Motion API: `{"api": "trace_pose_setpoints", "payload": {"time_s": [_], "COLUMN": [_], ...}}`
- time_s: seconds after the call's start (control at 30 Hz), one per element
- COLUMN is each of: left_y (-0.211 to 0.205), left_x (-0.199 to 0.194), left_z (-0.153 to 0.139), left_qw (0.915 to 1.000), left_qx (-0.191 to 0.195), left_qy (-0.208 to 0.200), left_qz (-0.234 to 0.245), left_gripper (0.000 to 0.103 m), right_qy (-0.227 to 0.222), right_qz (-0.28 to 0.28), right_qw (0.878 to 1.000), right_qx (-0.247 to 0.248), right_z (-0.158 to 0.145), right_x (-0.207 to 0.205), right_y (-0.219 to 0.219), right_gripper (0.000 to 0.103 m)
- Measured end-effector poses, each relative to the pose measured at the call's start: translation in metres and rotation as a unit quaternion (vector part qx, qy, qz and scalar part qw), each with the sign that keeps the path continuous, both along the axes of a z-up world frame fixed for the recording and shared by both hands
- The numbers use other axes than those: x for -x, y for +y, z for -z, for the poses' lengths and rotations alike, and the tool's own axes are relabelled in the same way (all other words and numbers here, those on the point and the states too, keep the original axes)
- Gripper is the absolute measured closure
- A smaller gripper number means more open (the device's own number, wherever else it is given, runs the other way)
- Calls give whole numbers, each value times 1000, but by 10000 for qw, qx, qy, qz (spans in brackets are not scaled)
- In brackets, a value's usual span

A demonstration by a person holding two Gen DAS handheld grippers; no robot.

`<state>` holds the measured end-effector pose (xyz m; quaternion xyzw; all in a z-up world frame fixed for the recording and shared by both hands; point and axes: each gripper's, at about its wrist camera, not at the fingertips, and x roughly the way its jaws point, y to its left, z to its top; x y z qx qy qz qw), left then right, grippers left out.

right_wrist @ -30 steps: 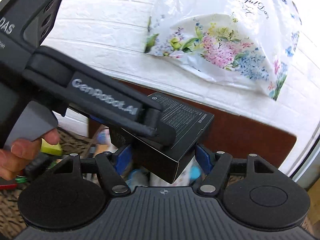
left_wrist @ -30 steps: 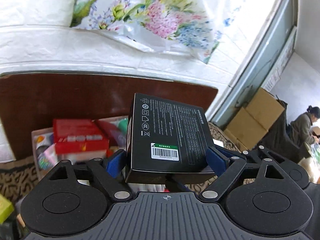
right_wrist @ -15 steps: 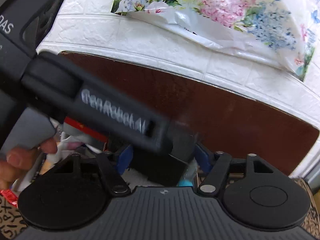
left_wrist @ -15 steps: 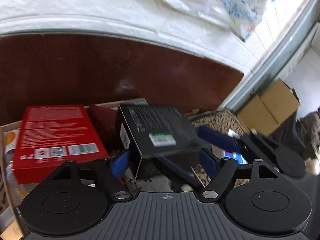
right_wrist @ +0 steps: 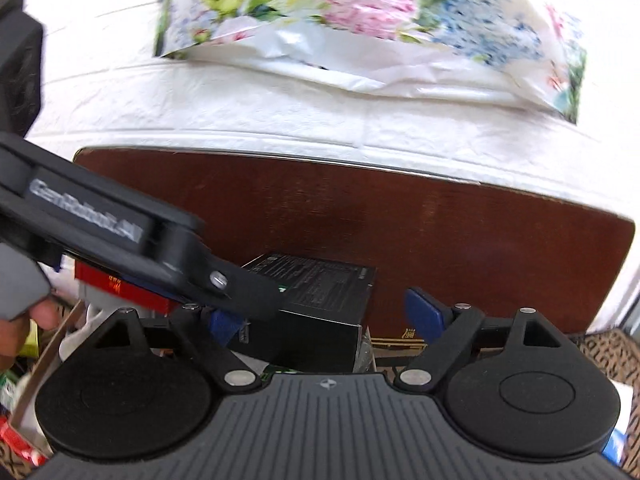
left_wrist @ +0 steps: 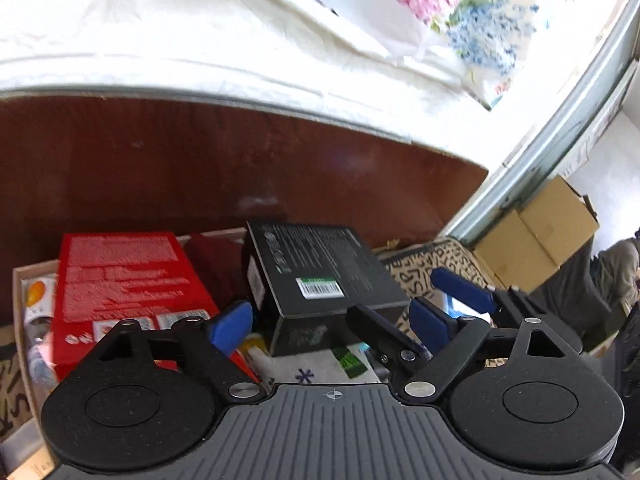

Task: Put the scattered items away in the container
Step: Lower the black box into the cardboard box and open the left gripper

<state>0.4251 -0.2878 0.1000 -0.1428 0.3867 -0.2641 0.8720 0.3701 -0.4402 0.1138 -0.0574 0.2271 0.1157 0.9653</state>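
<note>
both hand-held grippers (left_wrist: 332, 322) (right_wrist: 326, 318) are opening off the black box (left_wrist: 320, 280), now resting in the container (left_wrist: 18, 304); scattered items remaining unclear.

Each camera sits just behind its own jaws and looks forward and slightly down, close over the cardboard container (left_wrist: 18, 304) toward the dark wooden board and white wall. The left view looks from the container's left, the right view from its right. Both share the black box (left_wrist: 320, 276) (right_wrist: 320, 300), the red box (left_wrist: 120, 276) and the floral bag (right_wrist: 360, 12).

White brick wall (right_wrist: 248, 92) above dark wooden panel (right_wrist: 400, 224).
</note>
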Motion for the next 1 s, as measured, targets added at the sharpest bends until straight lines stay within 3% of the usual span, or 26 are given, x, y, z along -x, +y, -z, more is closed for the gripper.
{"api": "trace_pose_setpoints", "payload": {"time_s": [0.17, 0.37, 0.6, 0.7, 0.83, 1.0], "left_y": [22, 39, 51, 54, 59, 61], "left_x": [-6, -12, -13, -9, 2, 23], "left_z": [-14, -21, -10, -8, -9, -10], "left_qw": [9993, 9981, 9966, 9962, 9953, 9956], "left_qx": [165, -100, -413, -504, -655, -789], "left_qy": [-73, -266, -222, -201, -239, -26], "left_qz": [-317, -538, -678, -686, -676, -497], "left_gripper": [7, 4, 4, 3, 3, 0], "right_qy": [219, 464, 549, 521, 467, 243], "right_qz": [156, -118, -584, -472, -440, -173], "right_qw": [9981, 9936, 9930, 9969, 9974, 9995], "right_qx": [-550, -1021, -872, -343, -333, -70], "right_z": [8, 17, 19, 21, 16, 1], "right_x": [-19, -37, -33, -32, -25, -1], "right_y": [-9, -4, 17, 31, 32, 36], "right_gripper": [15, 15, 14, 14, 13, 3]}}
